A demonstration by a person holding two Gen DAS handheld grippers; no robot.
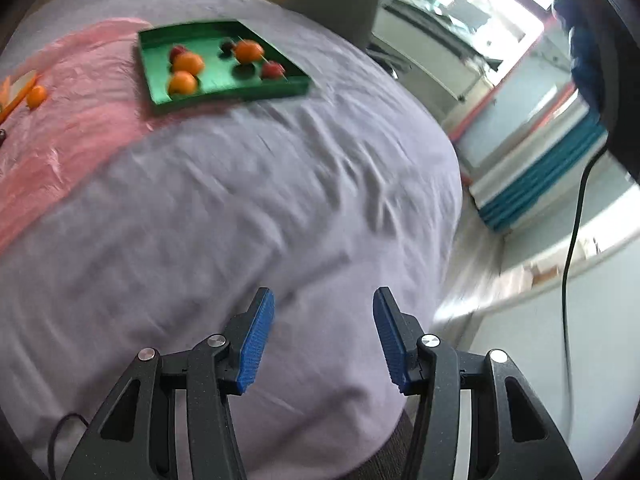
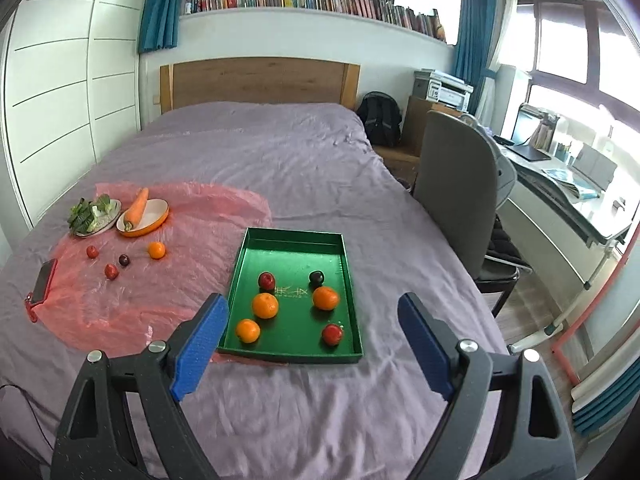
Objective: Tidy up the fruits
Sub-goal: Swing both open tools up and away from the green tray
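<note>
A green tray (image 2: 295, 254) lies on the bed and holds three oranges (image 2: 265, 305), two red fruits (image 2: 332, 334) and a dark plum (image 2: 316, 277). Left of it, on a pink plastic sheet (image 2: 208, 220), lie a loose orange (image 2: 156, 250), two small red fruits (image 2: 111, 271) and a dark plum (image 2: 124, 260). My right gripper (image 2: 313, 299) hovers open above the tray's near end, holding nothing. My left gripper (image 1: 324, 294) is open and holds nothing, over bare bedspread near the bed's right edge. In its blurred view the tray (image 1: 240, 94) is far off at the upper left.
A plate of greens (image 2: 94, 216) and an orange dish with a carrot (image 2: 142, 216) sit at the sheet's far end. A phone (image 2: 44, 280) lies at the sheet's left edge. A grey chair (image 2: 452, 184) and a desk (image 2: 560, 184) stand right of the bed.
</note>
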